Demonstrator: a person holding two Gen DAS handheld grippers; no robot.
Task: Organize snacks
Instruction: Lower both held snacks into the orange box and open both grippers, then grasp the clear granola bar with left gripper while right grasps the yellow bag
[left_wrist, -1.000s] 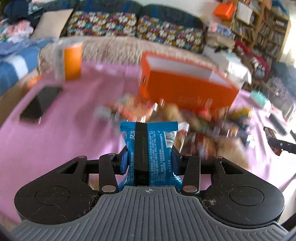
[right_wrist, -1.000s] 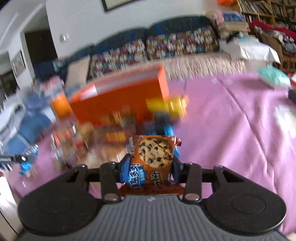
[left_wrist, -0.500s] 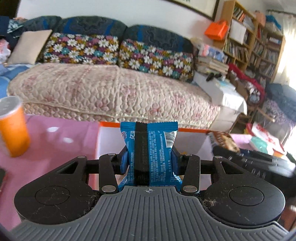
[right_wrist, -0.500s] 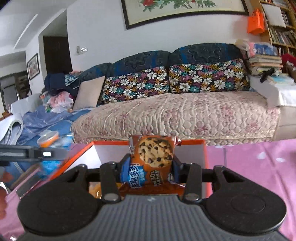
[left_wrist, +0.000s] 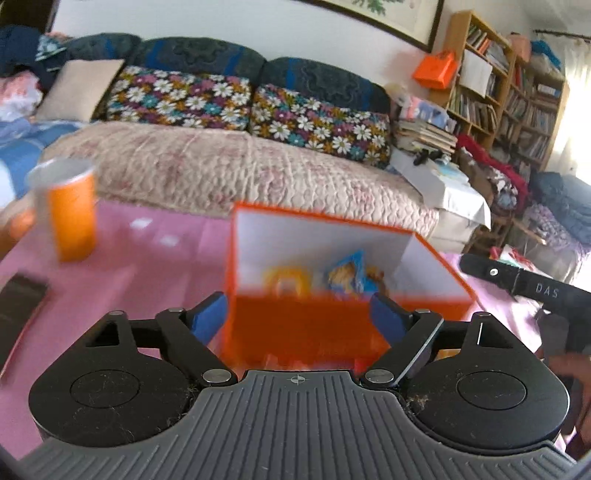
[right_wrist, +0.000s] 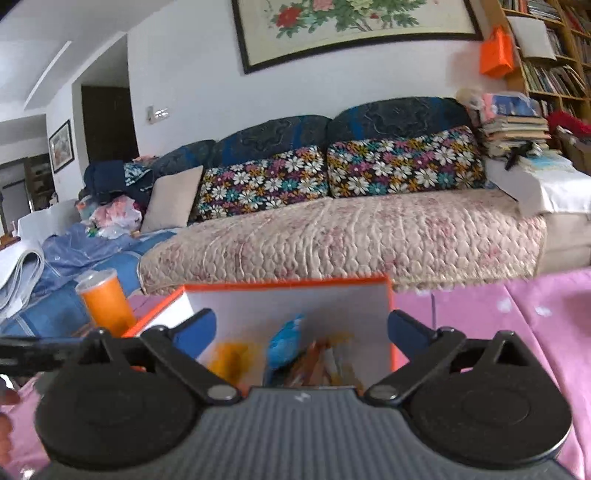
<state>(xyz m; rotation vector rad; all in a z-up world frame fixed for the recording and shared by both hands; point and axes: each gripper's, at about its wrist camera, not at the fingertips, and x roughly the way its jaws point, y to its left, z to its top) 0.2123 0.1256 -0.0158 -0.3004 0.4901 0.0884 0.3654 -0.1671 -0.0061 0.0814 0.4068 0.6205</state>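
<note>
An orange box (left_wrist: 306, 325) with a white inside stands on the pink table, straight ahead in both wrist views; in the right wrist view the box (right_wrist: 288, 291) sits just past the fingers. Inside lie a blue snack packet (left_wrist: 347, 275), a yellow snack (left_wrist: 284, 282) and an orange-brown packet; the right wrist view shows the blue packet (right_wrist: 286, 341) too, blurred. My left gripper (left_wrist: 301, 314) is opening, its jaws wide with nothing between the pads. My right gripper (right_wrist: 301, 332) is opening as well, above the box, and holds nothing.
An orange canister (left_wrist: 72, 214) stands left of the box, seen also as the canister (right_wrist: 107, 299) in the right wrist view. A dark phone (left_wrist: 20, 302) lies at the left table edge. A quilted sofa (right_wrist: 351, 236) runs behind the table, bookshelves (left_wrist: 517, 96) to the right.
Both grippers moved from the snack pile to the box and opened. The blue packet left the left jaws and the cookie packet left the right jaws; both now lie in the box.
</note>
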